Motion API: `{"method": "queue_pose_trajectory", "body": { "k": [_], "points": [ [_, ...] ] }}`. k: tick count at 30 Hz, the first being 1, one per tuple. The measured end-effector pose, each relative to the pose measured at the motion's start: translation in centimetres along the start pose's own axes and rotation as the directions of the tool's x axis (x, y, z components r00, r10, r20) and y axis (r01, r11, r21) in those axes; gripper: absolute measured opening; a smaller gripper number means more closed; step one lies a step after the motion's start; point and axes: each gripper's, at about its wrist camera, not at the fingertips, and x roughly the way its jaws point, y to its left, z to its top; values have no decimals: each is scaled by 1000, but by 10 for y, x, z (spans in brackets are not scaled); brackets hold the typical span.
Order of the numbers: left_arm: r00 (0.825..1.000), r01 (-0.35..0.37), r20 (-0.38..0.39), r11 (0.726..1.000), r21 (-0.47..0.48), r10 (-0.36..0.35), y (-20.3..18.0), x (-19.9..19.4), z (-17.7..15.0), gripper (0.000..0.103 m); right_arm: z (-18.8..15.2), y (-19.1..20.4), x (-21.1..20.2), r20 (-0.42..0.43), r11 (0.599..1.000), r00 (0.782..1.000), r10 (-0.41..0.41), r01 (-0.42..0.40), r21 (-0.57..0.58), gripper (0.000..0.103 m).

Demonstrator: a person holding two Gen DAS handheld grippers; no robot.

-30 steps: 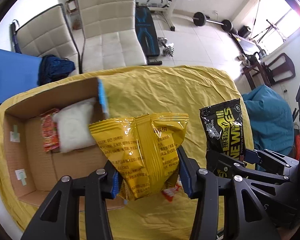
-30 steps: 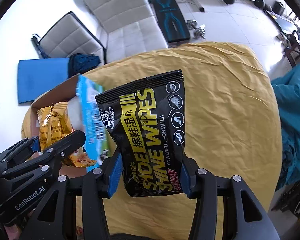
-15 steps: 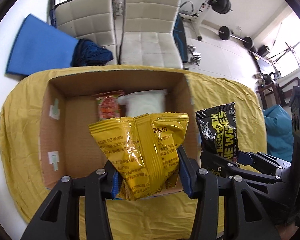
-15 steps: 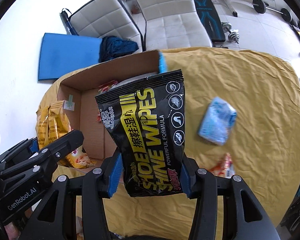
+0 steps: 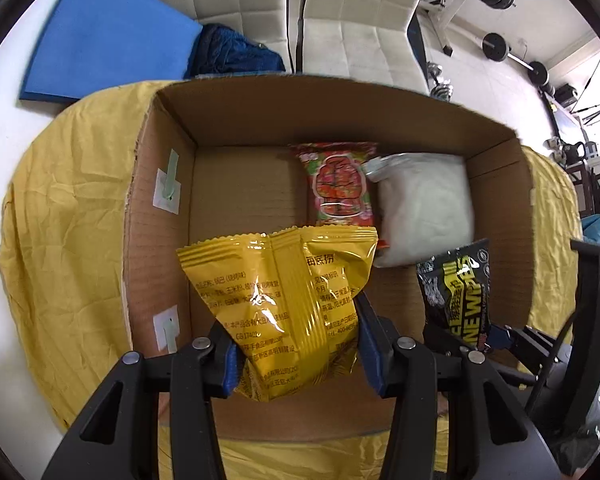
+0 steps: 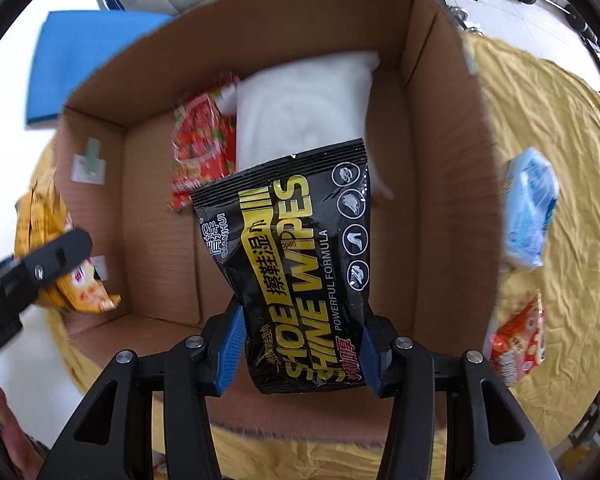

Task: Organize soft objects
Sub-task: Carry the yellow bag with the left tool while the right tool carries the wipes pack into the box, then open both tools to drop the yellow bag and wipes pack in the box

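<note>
Both packets hang over the cardboard box (image 5: 496,216), left gripper (image 5: 296,354) clamping the yellow snack bag (image 5: 280,300), right gripper (image 6: 300,354) clamping the shoe wipes (image 6: 296,264); best lowered onto bare floor before letting go.

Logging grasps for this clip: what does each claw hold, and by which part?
Left claw: yellow snack bag, pinched at its lower end. Right claw: black wipes pack, pinched at its lower end.

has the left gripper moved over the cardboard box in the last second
Yes. The left gripper, shut on the yellow snack bag, has moved left over the cardboard box, which now lies directly beneath it.
</note>
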Motion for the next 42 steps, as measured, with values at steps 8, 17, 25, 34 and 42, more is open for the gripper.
{"method": "queue_pose_trajectory", "body": {
  "k": [8,17,25,34,42],
  "points": [
    [995,-5,-103,1000,11,6,23,61,31,45,4,15,40,-32,998,997,-68,68,-14,52],
    [989,8,-149,1000,-14,-10,38,102,69,45,8,18,69,-60,996,995,-84,84,0,52],
    [981,13,-195,1000,-5,-14,40,127,83,45,17,11,79,-80,996,993,-85,88,33,53],
    [982,19,-190,1000,-8,-20,41,125,80,46,21,5,88,-91,993,993,-76,84,89,55],
    [977,30,-210,997,-67,-44,51,115,83,50,26,-3,90,-118,991,991,-58,71,110,56]
  ]
}}
